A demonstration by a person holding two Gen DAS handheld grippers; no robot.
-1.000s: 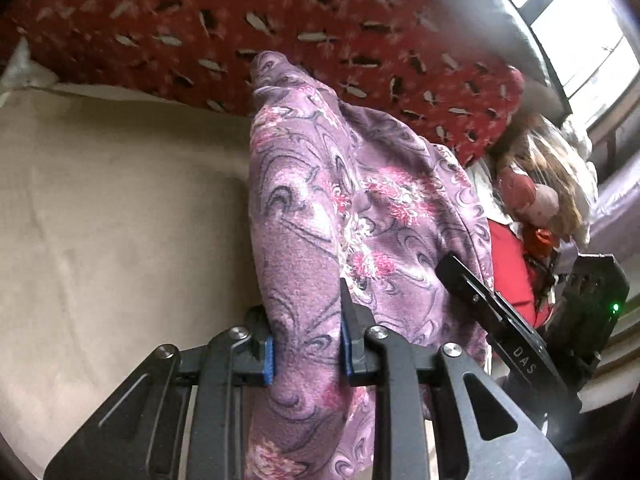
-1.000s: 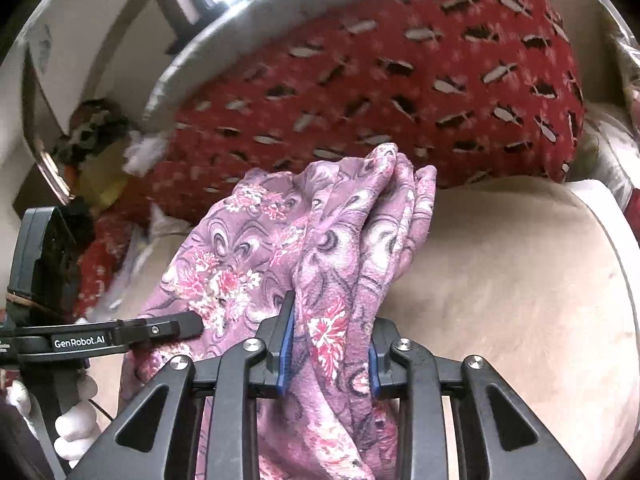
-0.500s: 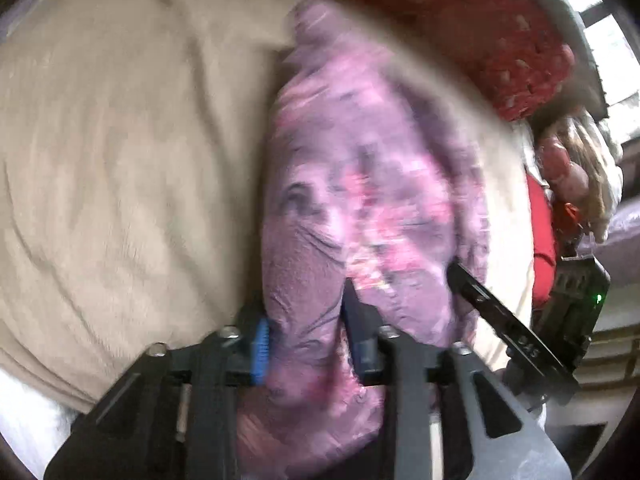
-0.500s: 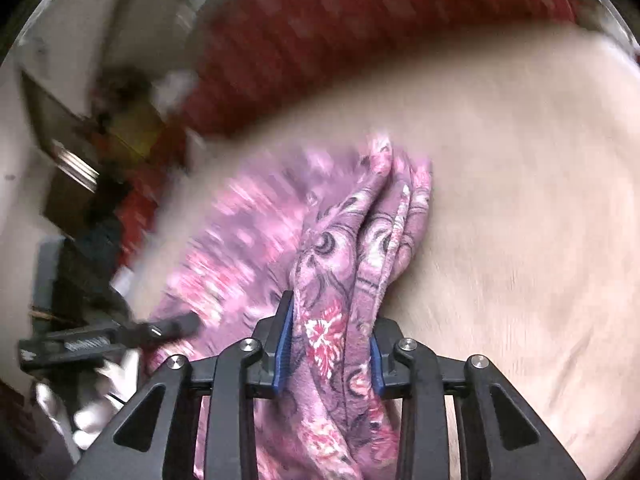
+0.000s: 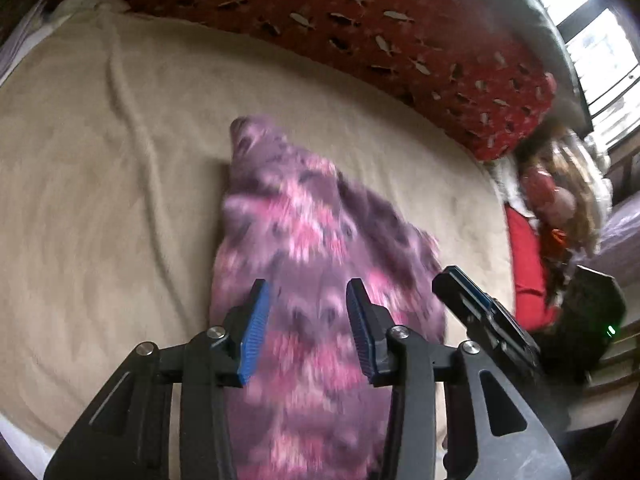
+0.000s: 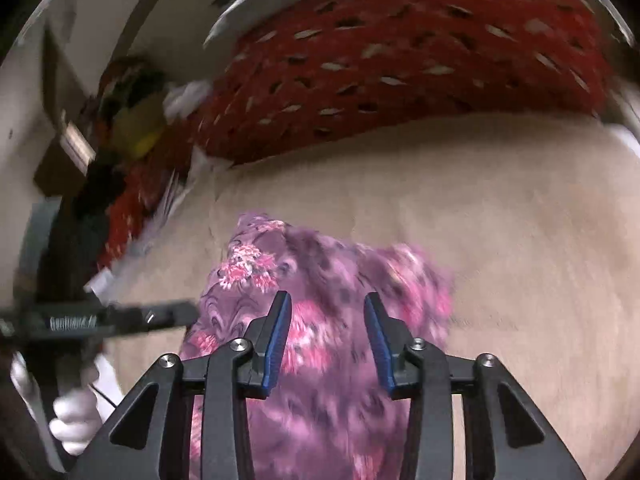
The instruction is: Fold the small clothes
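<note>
— Where's the garment?

— The purple floral cloth (image 5: 304, 240) lies bunched on the beige bed cover (image 5: 100, 168), near the red pillow (image 5: 400, 32).

— And my fingers?

— I see both pairs parted: left gripper (image 5: 307, 292) and right gripper (image 6: 327, 304) hang over the cloth, gripping nothing — the right's jaws have just been opening.

The left hand-held gripper (image 5: 306, 328), at the bottom of its own view, is matte black with two triangular cut-out arms, silver screw heads at the pivots and ribbed blue pads (image 5: 253, 332) on the fingers. The right hand-held gripper (image 6: 326, 334) is built the same, blue pads and silver screws alike. At the lower left of the right view a white glove (image 6: 76, 420), I think, wraps the other handle, which carries blurred white lettering.
</note>
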